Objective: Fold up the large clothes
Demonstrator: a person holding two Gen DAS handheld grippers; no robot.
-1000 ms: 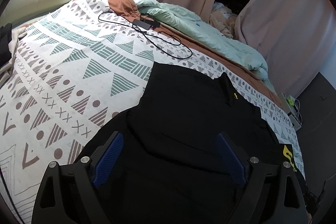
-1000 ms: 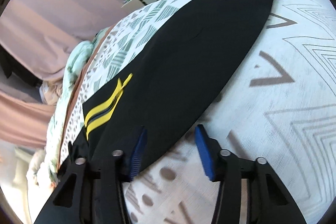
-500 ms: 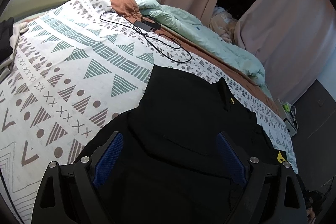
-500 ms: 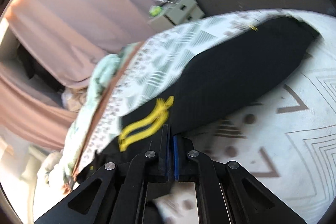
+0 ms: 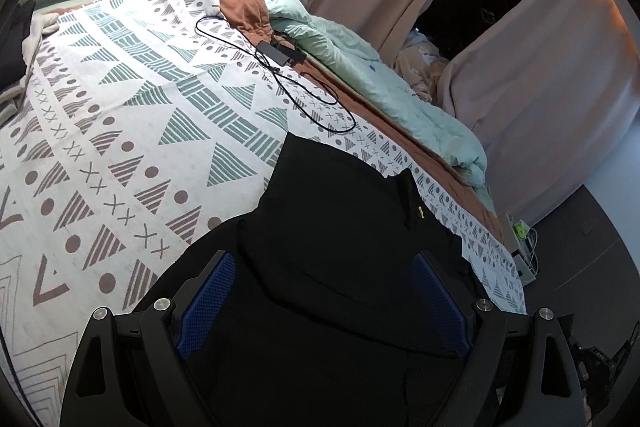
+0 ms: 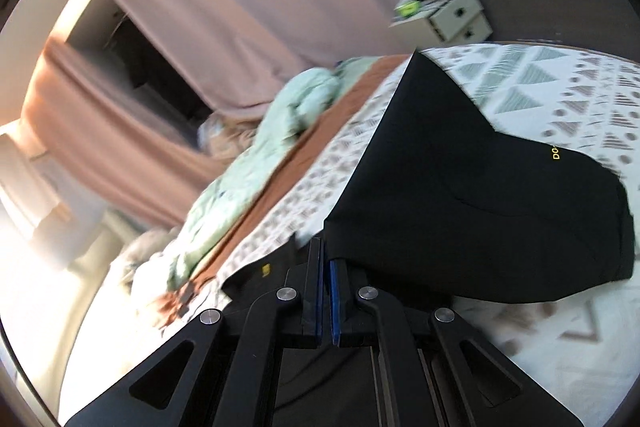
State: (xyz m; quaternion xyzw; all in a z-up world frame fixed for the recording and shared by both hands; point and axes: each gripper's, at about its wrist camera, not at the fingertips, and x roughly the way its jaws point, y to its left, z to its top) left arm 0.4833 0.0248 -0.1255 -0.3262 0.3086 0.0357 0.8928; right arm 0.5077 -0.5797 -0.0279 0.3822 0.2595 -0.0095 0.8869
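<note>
**Right claw pinches garment edge; left stands wide**

The right view is blurred, and where the black garment (image 6: pixel 480 195) meets the right gripper (image 6: pixel 325 259) is partly hidden by its fingers; the jaws are pressed together on a fabric edge lifted off the bedspread (image 6: pixel 540 79). Only the left view shows a cable (image 5: pixel 296 83) and the garment lying flat. The left gripper (image 5: pixel 320 287), spread wide, points down over the cloth, gripping nothing.
</note>
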